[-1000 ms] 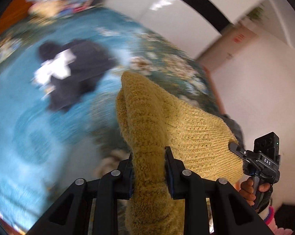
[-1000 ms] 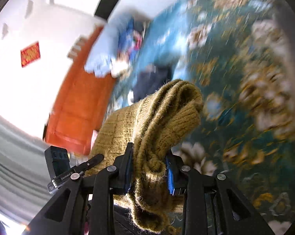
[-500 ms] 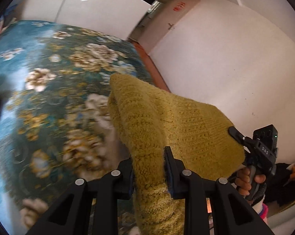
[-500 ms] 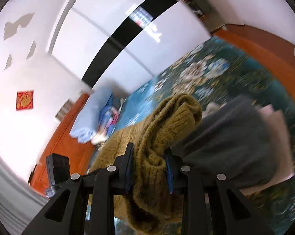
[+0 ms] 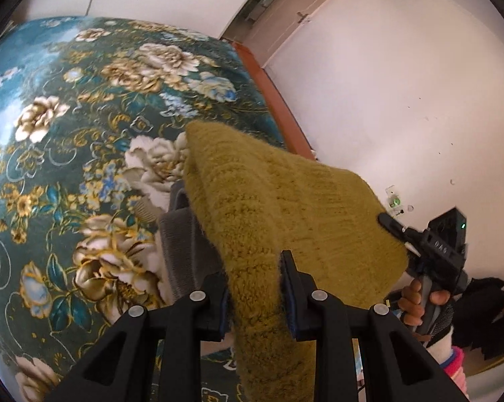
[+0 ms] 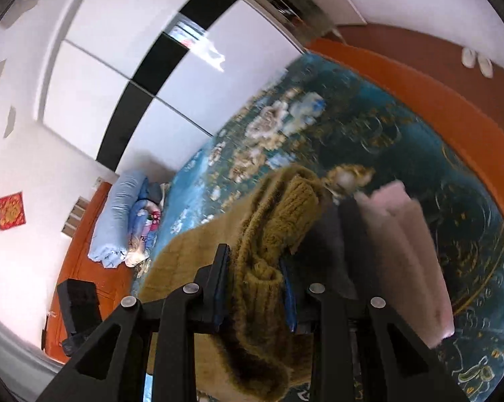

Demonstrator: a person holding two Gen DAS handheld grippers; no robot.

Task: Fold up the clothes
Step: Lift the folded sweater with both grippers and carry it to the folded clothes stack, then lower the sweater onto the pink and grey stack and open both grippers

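The left gripper [image 5: 253,293] and the right gripper [image 6: 253,289] each pinch an edge of the yellow sweater [image 5: 285,207], held above the bed [image 5: 84,117], which looks soft and floppy (best gripped at corners).

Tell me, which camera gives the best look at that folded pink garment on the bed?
The right wrist view: the folded pink garment lies in plain sight beside a grey garment, though blurred. In the left wrist view the mustard sweater hides it; only grey fabric peeks out.
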